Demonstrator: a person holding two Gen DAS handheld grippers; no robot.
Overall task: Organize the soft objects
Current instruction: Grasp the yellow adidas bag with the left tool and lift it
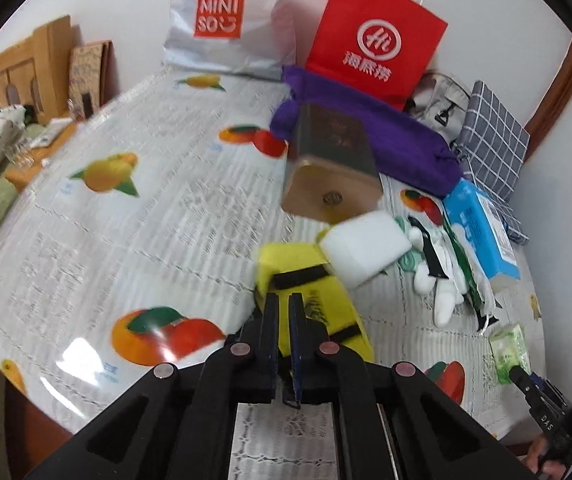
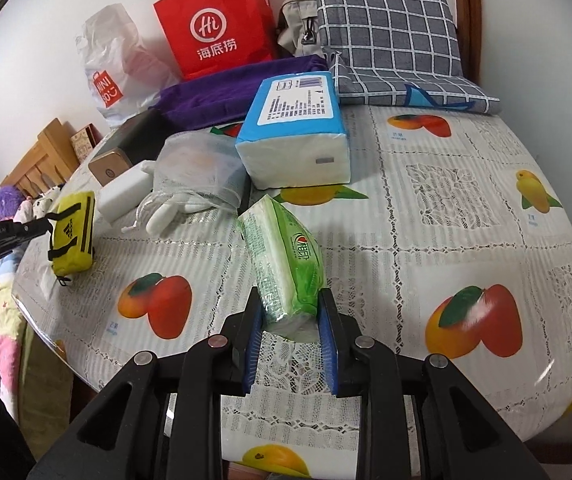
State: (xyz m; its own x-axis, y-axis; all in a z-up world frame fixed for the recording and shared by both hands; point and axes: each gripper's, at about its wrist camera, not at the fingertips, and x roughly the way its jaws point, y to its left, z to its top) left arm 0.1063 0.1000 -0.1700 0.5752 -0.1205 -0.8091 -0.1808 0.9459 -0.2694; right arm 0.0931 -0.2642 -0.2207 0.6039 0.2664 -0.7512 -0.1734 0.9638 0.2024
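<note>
My left gripper is shut on the edge of a yellow pouch with black straps and holds it just over the table; the pouch also shows in the right wrist view. My right gripper is shut on a green tissue pack, which rests on the table; it also shows in the left wrist view. A white sponge block lies beside the pouch. A blue tissue pack, a mesh bag with white gloves and a purple cloth lie behind.
The table has a fruit-print cover. A gold box lies on its side near the sponge. A red paper bag, a Miniso plastic bag, a grey bag and a checked cushion stand against the wall.
</note>
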